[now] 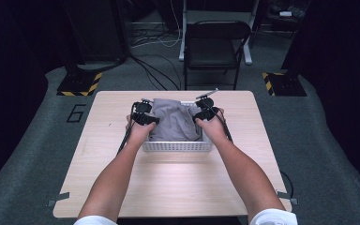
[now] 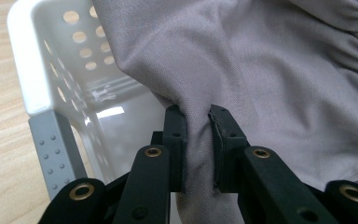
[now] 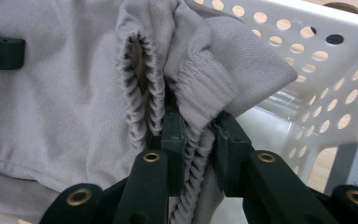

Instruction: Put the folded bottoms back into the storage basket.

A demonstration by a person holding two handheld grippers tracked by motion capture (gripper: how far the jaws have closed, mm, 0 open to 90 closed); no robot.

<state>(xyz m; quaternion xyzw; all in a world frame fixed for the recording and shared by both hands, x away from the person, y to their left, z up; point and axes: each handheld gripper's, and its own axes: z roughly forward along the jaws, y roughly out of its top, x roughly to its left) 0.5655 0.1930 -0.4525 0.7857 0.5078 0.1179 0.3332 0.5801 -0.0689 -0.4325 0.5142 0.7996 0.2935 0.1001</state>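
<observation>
A grey garment (image 1: 173, 119) with an elastic waistband lies in and partly above a white perforated basket (image 1: 178, 146) at the middle of the table. My left gripper (image 1: 146, 117) is at the garment's left edge, shut on a fold of the grey cloth (image 2: 196, 140). My right gripper (image 1: 205, 112) is at its right edge, shut on the gathered waistband (image 3: 198, 135). In the right gripper view the left gripper's black jaw (image 3: 0, 50) shows at the far left against the cloth. The basket's floor is mostly hidden by the garment.
The basket stands on a light wooden table (image 1: 168, 187), whose near half is bare. A black folding chair (image 1: 213, 47) stands beyond the far edge, with cables on the grey floor and hazard-striped stand bases (image 1: 79, 84) at both far corners.
</observation>
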